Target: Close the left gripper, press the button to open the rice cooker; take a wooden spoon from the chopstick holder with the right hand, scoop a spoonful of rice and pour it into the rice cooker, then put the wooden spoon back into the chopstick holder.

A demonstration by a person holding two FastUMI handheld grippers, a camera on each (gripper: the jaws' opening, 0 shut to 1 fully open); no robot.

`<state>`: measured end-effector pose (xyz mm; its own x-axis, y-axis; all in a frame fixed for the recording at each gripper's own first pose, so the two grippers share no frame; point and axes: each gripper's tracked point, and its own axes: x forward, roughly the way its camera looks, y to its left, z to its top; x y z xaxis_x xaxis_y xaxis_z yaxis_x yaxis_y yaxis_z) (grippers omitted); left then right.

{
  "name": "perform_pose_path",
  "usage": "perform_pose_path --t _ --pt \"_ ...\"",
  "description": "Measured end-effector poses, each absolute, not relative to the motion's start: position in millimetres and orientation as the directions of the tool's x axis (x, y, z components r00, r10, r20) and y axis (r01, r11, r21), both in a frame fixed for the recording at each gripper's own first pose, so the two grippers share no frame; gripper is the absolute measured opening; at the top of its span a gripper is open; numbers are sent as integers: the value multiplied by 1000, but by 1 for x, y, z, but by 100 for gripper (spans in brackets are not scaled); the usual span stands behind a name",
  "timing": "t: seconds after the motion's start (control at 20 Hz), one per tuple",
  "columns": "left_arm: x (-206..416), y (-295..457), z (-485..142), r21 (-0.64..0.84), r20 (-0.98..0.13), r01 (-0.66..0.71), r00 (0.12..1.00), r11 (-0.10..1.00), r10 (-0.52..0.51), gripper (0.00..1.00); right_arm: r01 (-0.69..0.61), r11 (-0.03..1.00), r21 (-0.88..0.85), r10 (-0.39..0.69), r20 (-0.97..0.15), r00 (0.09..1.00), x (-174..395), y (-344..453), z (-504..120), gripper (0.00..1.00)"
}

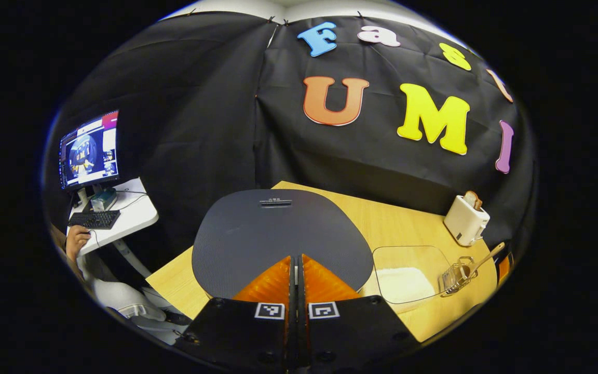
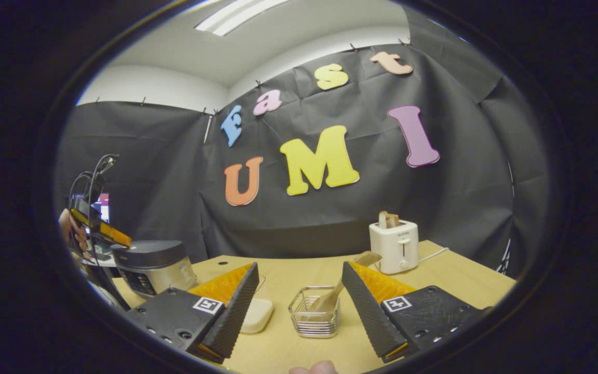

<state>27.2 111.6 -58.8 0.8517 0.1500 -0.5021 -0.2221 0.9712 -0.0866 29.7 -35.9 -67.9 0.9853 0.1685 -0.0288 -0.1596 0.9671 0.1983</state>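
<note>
left tool (image 1: 296, 265) clenched, hovering over rice cooker (image 1: 278, 234) lid | right tool (image 2: 299, 291) released, facing chopstick holder (image 2: 314, 311) | wooden spoon (image 2: 338, 291) leaning in holder, mid-desk (image 2: 465, 275) | rice cooker sitting far left

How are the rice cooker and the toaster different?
The rice cooker is dark on top with a silvery body; the toaster is white. The rice cooker looks round and squat with its lid shut; the toaster is a tall box with a slice of bread sticking out of the top. The shut left gripper hovers over the cooker's lid, while nothing is near the toaster. Both stand on the wooden table.
</note>
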Motion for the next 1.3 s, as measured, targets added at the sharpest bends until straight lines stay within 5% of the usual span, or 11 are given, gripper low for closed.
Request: perform_pose_path --t 0.85,1.25,1.3 --pt "29 114 -62 -50 -499 -239 847 970 183 3 -191 951 244 206 -37 978 36 -29 -77 91" --pt "45 117 -11 -1 -329 -276 908 961 260 3 -149 966 213 156 -13 988 27 -50 -64 96" --pt "48 113 0 -3 -296 -261 922 965 249 9 -144 966 214 150 -12 989 27 -53 -63 95"
